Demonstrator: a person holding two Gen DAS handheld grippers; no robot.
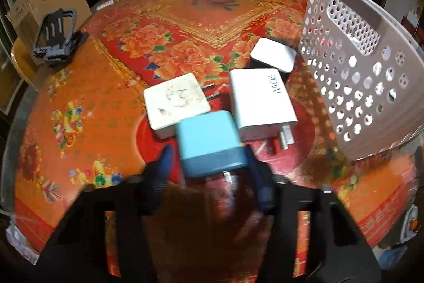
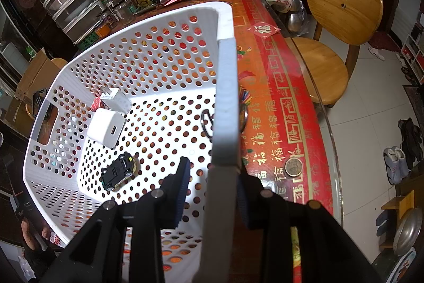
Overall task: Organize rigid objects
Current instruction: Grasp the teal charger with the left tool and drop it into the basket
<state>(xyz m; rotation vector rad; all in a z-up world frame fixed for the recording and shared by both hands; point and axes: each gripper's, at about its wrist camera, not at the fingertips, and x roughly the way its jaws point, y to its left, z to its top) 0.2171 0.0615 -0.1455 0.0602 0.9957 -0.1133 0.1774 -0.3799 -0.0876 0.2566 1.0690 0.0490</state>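
The blue charger [image 1: 210, 142] sits on the worktop [image 1: 79, 110] among white ones, the left tool [image 1: 209, 163] clenched across its smooth, hard, light flanks, likely slippery; the right tool [image 2: 212, 192] grips the basket [image 2: 226, 97] rim

Left tongs [image 1: 208, 158]: angled steeply downward, fingers [image 1: 163, 163] straddling the near end of a blue charger [image 1: 209, 142]; contact with its sides cannot be confirmed because of blur. Right tongs [image 2: 212, 182]: angled steeply downward, clamped on the basket rim [image 2: 225, 97], one finger inside, one outside.
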